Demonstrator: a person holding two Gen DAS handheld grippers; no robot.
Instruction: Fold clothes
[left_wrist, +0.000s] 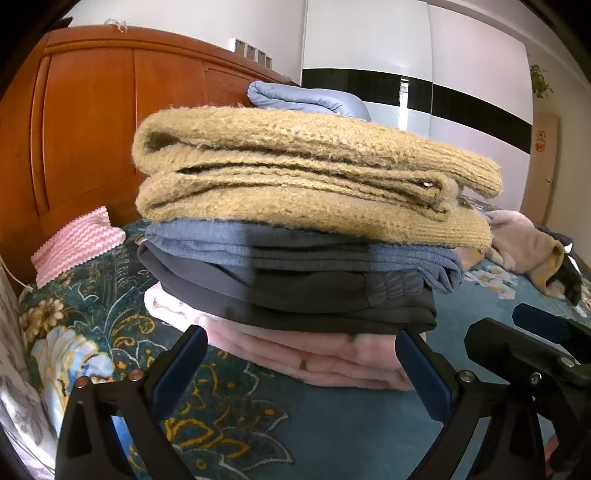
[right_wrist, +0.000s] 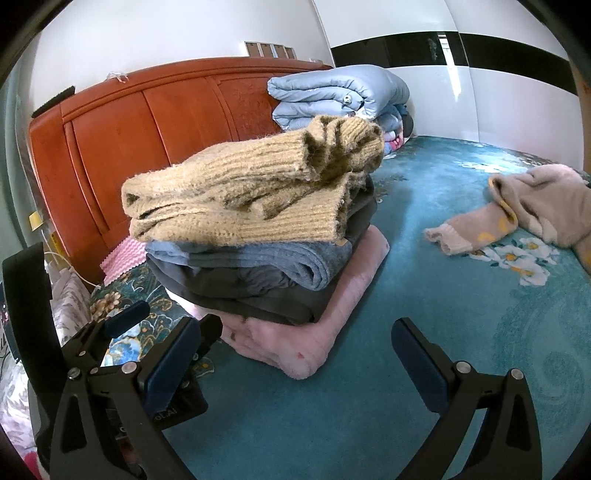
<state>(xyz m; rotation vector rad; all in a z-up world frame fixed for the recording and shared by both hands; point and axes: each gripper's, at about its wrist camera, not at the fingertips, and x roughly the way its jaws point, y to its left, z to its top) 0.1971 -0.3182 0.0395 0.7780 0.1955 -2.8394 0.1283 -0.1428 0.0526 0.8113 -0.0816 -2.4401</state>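
Almost nothing can be read in either view. In the right wrist view, a few pale letters stand on the black body of the left gripper (right_wrist: 162, 373) at about seven o'clock, upside down and partly hidden by a finger of the right gripper, so the word cannot be made out. In the left wrist view, a red emblem (left_wrist: 540, 141) hangs on the pale wooden door (left_wrist: 546, 173) at about three o'clock, too small and blurred to tell whether it is a character.
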